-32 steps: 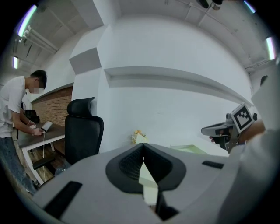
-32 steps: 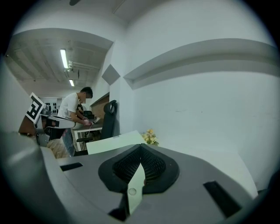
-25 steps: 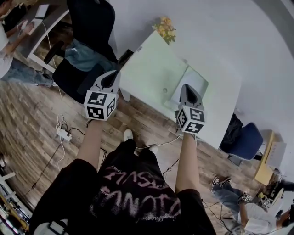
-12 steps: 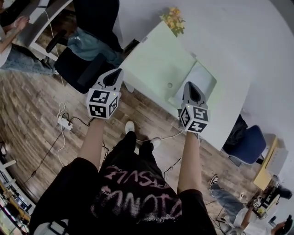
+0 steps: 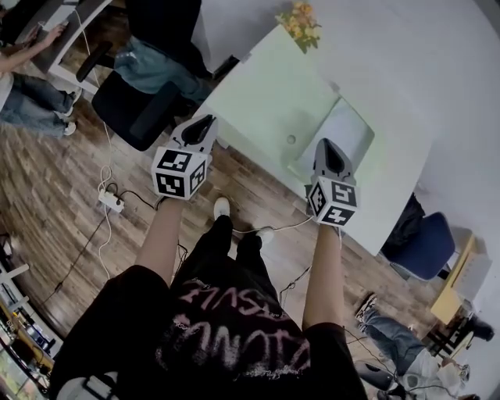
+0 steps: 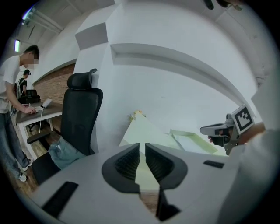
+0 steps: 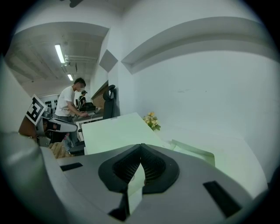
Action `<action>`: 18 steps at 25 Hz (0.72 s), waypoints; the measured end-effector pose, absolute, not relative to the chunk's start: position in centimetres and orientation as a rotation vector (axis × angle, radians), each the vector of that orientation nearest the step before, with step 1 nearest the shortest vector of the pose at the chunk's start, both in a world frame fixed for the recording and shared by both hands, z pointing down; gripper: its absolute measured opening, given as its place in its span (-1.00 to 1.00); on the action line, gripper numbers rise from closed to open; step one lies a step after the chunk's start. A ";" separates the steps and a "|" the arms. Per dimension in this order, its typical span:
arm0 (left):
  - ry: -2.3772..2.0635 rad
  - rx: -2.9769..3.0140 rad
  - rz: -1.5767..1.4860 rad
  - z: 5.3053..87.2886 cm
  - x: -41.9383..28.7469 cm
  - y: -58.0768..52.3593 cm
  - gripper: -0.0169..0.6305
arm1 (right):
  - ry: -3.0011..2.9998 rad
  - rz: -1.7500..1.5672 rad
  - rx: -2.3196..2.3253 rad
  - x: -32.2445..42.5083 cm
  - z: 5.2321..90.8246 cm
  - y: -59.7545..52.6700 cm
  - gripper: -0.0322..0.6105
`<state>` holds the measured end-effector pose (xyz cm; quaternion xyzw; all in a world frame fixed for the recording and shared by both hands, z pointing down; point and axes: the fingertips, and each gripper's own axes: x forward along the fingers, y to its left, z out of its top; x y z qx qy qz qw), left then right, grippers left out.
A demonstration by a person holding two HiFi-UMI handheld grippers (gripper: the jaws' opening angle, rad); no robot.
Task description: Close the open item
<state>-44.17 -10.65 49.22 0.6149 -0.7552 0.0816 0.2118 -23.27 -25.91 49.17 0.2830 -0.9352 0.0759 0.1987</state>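
The open item [image 5: 337,134] is a pale, flat case or laptop with its lid raised, lying on the pale green table [image 5: 262,98]. It also shows in the left gripper view, open item [image 6: 192,140], and in the right gripper view, open item [image 7: 194,153]. Both grippers hover short of the table's near edge, apart from the item. My left gripper [image 5: 201,122] [image 6: 142,145] has its jaws opening, with a narrow gap and nothing between them. My right gripper [image 5: 326,145] [image 7: 140,145] is shut and empty, just in front of the item.
A black office chair [image 5: 144,101] with a blue garment stands left of the table. Yellow flowers [image 5: 301,22] sit on its far corner, a small round object [image 5: 291,140] near the item. A power strip [image 5: 110,201] and cables lie on the wood floor. A blue chair [image 5: 422,242] stands at the right.
The head view has drifted, so the table sits slightly higher and further right in frame. Both grippers stay side by side, a little closer to the table edge.
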 end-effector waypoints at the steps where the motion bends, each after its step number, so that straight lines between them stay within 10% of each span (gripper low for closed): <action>1: -2.089 1.704 0.224 49.5 -44.2 -10.7 -0.84 | -2.612 0.210 0.792 -23.2 49.3 -26.0 -0.87; 18: -1.959 1.699 0.174 53.0 -43.6 -13.3 -0.53 | -2.548 0.204 0.819 -22.2 51.4 -27.9 -0.87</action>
